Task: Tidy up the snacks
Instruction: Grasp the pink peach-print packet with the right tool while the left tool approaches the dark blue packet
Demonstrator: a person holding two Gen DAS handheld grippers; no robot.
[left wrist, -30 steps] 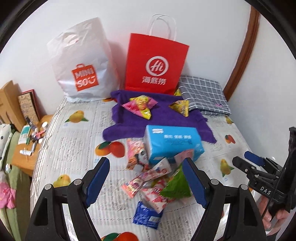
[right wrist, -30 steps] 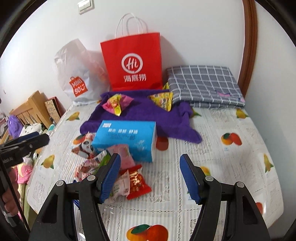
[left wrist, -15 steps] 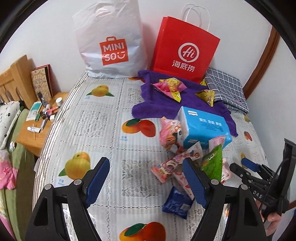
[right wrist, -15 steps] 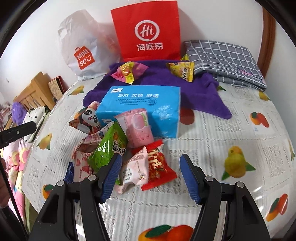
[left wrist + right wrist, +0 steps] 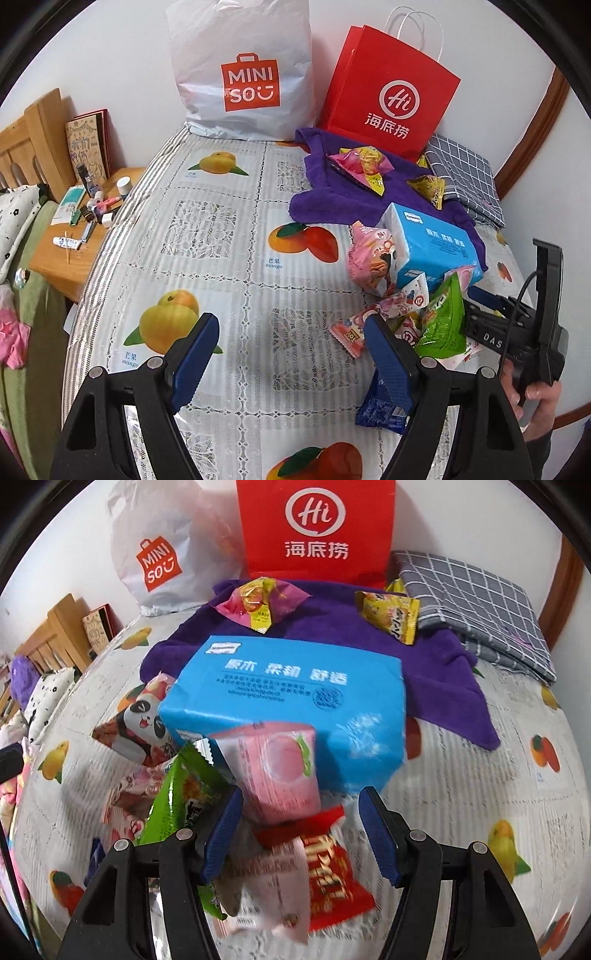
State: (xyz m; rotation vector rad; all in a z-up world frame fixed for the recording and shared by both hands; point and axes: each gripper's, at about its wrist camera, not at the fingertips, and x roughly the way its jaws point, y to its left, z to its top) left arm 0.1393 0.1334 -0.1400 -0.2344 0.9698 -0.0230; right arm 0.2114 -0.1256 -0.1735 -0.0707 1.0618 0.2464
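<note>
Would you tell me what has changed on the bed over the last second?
Both grippers have come down toward the snack pile: the right gripper now hangs over the red packet, the left gripper beside the blue packet. Nothing was gripped; jaws stayed open, snacks unmoved.

Fruit-print tablecloth (image 5: 229,236) carries: purple towel (image 5: 332,195) and checked cloth (image 5: 465,177) upper right, blue tissue pack (image 5: 288,701), snack pile (image 5: 207,797) lower centre, bags at top.

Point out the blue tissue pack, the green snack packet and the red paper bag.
blue tissue pack (image 5: 291,686): right wrist view, printed top face.
green snack packet (image 5: 445,321): left wrist view, middle of its front.
red paper bag (image 5: 388,96): left wrist view, logo on its front.
</note>
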